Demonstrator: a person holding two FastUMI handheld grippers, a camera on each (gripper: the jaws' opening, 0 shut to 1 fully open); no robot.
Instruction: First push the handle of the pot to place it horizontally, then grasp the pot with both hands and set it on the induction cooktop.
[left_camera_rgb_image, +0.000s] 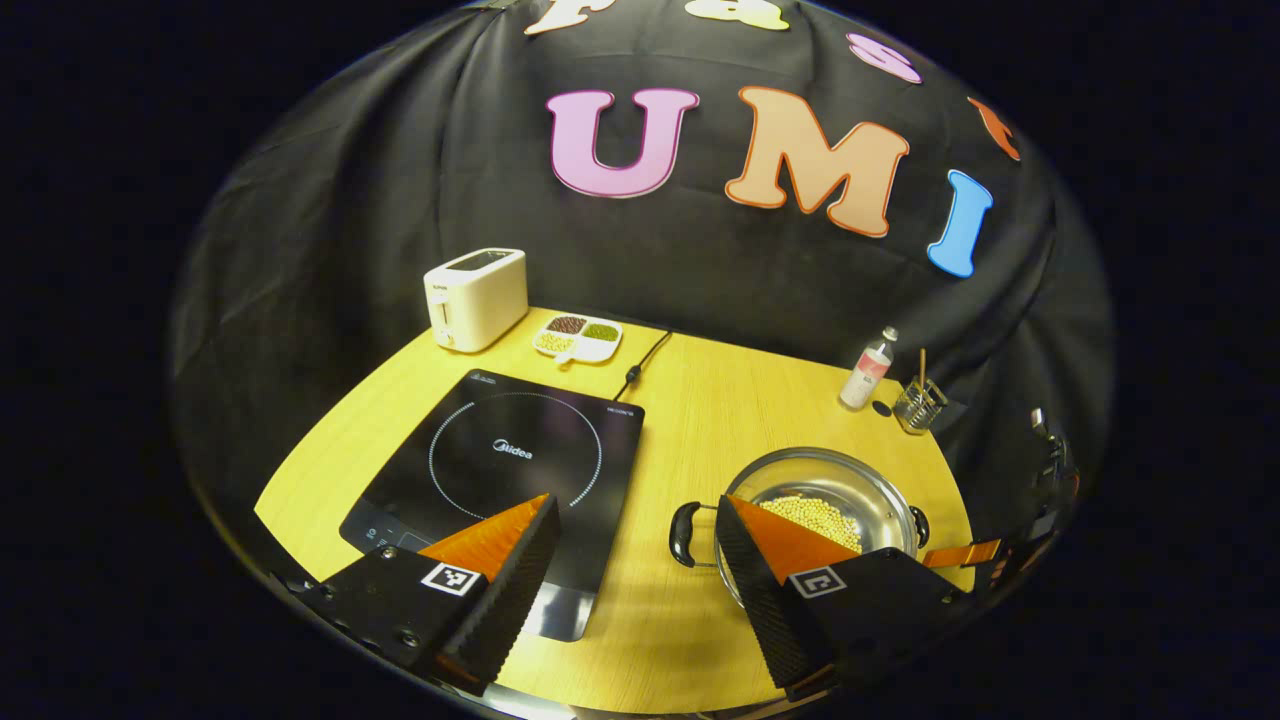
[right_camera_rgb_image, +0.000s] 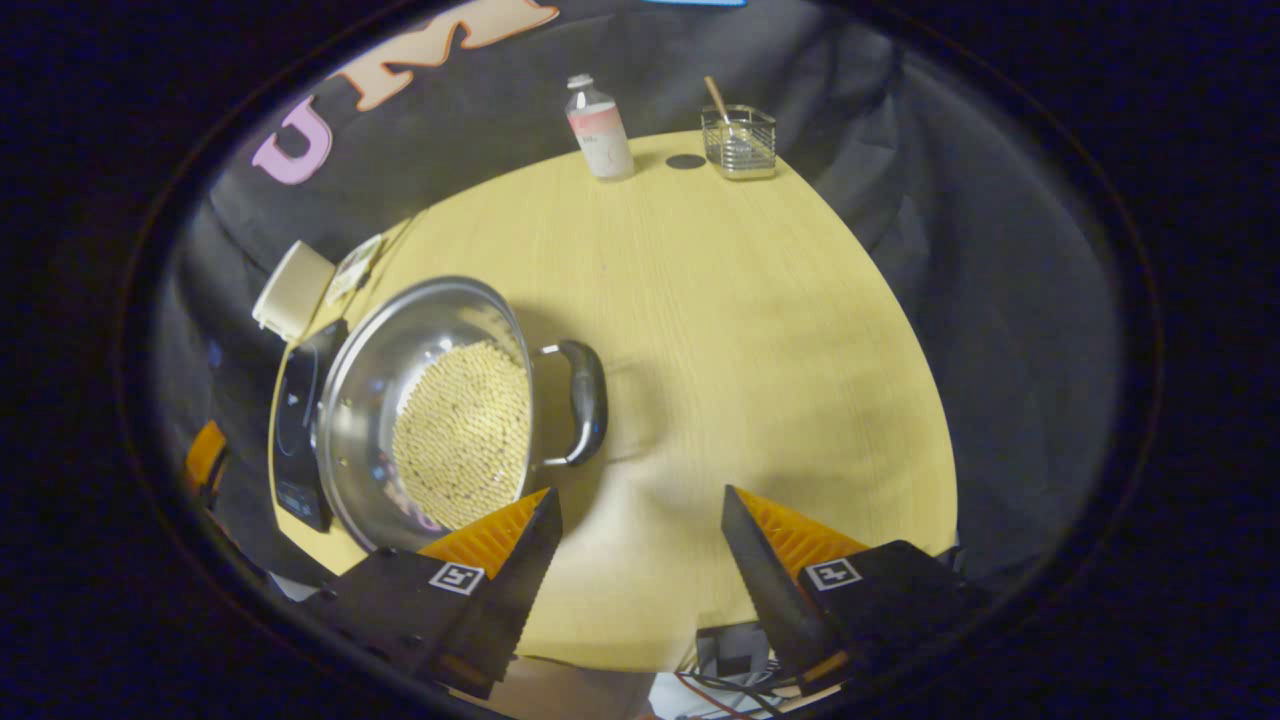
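The left gripper (left_camera_rgb_image: 638, 510) hung wide open above the table's (left_camera_rgb_image: 690, 400) near edge, gripping nothing; the right gripper (right_camera_rgb_image: 640, 505) was equally wide and empty. Just beyond stood the pot (left_camera_rgb_image: 835, 500) of pale beans, beside the cooktop (left_camera_rgb_image: 500, 470), not on it. Farther back were a toaster (left_camera_rgb_image: 476, 297), bottle (right_camera_rgb_image: 599, 128) and glass holder (right_camera_rgb_image: 739, 141).

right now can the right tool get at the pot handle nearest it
Probably yes: the right tool is open, and bare table lies between it and the pot handle; nothing blocks the way.
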